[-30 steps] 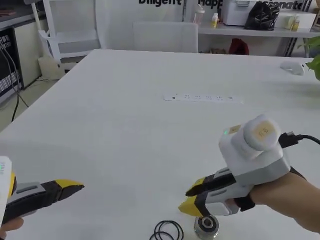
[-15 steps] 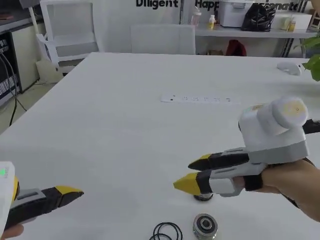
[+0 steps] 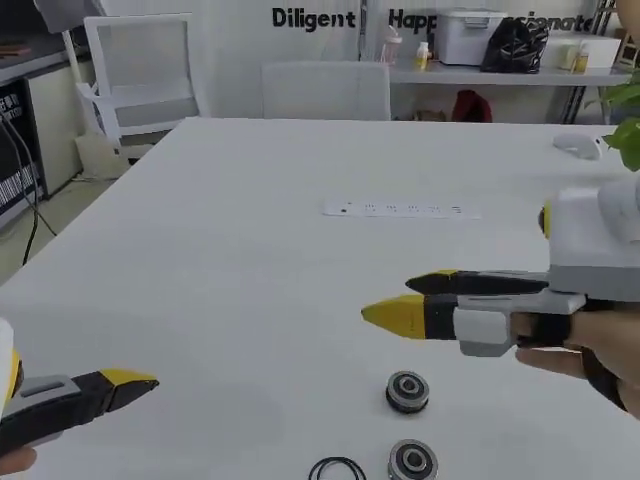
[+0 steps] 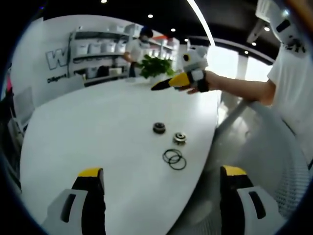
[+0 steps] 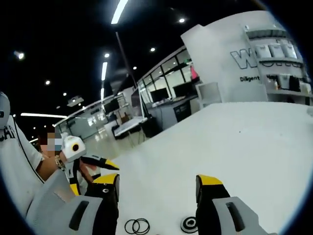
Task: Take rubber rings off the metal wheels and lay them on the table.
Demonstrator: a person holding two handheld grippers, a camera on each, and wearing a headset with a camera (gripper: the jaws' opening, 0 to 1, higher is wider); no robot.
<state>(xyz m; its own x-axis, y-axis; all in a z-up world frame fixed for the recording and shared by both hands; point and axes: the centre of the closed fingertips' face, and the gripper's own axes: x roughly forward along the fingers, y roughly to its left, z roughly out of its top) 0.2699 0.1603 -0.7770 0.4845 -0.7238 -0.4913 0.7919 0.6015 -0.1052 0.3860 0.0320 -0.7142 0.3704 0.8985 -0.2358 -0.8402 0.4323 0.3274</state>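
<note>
Two metal wheels rest on the white table (image 3: 250,230), toward 5 o'clock in the head view: the far wheel (image 3: 407,391) and, just apart at its 6 o'clock, the near wheel (image 3: 413,460). Loose black rubber rings (image 3: 337,468), at least two and overlapping, lie flat on the tabletop at the near wheel's 9 o'clock, touching neither wheel. Whether either wheel carries a ring on its rim I cannot tell.

At 3 o'clock of the head view the right gripper (image 3: 392,299) hangs in the air above the table, pointing toward 9 o'clock, with the far wheel below it. Its yellow-tipped jaws are released; in the right gripper view they stand well apart with nothing between them.

At 8 o'clock the left gripper (image 3: 146,382) points toward 3 o'clock, well apart from the wheels and rings. In the left gripper view its jaws are spread wide and empty.

A white power strip (image 3: 400,209) lies at the far wheel's 12 o'clock, well apart.
</note>
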